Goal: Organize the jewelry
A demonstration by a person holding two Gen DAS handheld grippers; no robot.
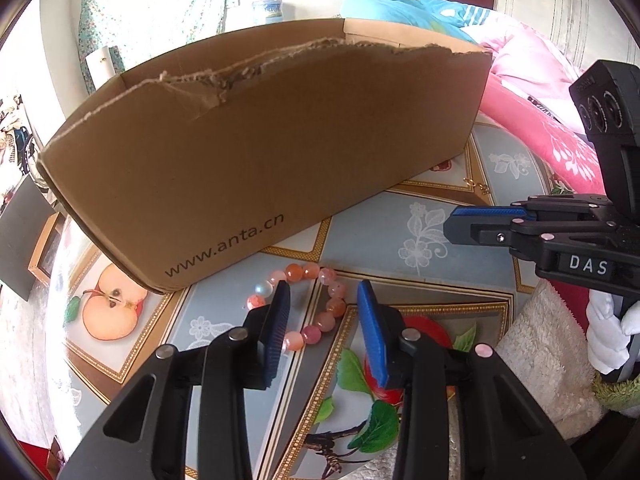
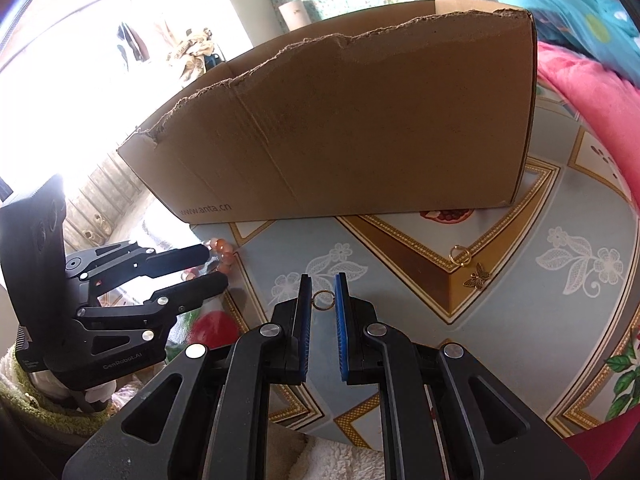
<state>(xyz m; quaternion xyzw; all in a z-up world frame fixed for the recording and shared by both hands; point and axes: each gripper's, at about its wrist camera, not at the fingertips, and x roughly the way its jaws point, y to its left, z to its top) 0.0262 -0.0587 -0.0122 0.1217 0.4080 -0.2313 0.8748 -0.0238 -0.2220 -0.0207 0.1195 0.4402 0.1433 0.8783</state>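
While the left gripper (image 1: 323, 294) stands parted astride the bead bracelet (image 1: 316, 300), the right gripper (image 2: 323, 286) pinches a gold ring (image 2: 323, 300) between its pads.

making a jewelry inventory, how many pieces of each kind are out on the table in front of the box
beaded bracelet: 1
small gold ring between the right tongs: 1
gold ring farther right: 1
butterfly charm: 1
total: 4
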